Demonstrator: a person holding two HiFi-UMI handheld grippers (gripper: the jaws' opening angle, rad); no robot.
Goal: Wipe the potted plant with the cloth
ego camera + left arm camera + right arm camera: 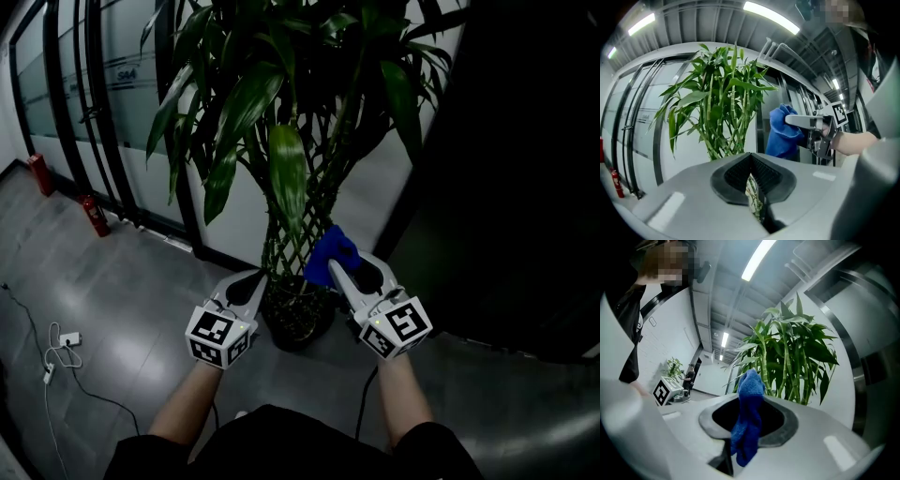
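Note:
The potted plant (281, 141) has broad green leaves and braided stems rising from a black pot (298, 317) on the grey floor. My right gripper (336, 267) is shut on a blue cloth (330, 251) held against the braided stems, low on the plant's right side. In the right gripper view the cloth (747, 420) hangs out of the closed jaws, with the plant (792, 357) beyond. My left gripper (253, 279) sits just left of the stems above the pot, jaws shut with nothing in them. The left gripper view shows the plant (719, 103), the cloth (780, 133) and the right gripper (801, 121).
Two red fire extinguishers (39, 173) (91, 214) stand by the glass wall at the left. A white cable with a plug (66, 339) lies on the floor at the left. A dark panel (525, 169) stands close on the right of the plant.

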